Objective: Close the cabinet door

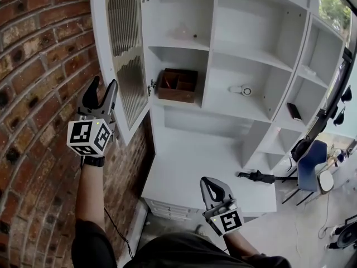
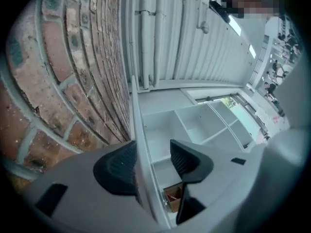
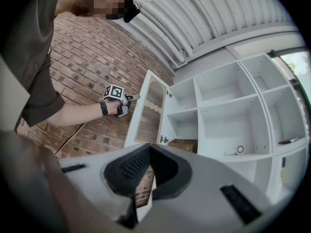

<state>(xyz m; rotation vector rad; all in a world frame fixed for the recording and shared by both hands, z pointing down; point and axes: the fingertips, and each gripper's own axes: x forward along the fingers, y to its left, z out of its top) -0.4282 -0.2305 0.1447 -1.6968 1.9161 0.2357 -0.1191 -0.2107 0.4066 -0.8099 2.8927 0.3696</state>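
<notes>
Right gripper [image 1: 209, 184], low and near: jaws together, empty. Left gripper [image 1: 103, 91]: jaws apart, straddling the free edge of the cabinet door [image 1: 125, 54], which stands wide open beside the brick wall [image 1: 39, 66]. The door is probably light and stiff, its ribbed pane fragile; grip the frame. Pad contact unclear; door top cut off.

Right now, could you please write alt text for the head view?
The left gripper straddles the free edge of the open cabinet door, its jaws not yet clamped. The right gripper hangs low, empty, before the white shelves.
</notes>
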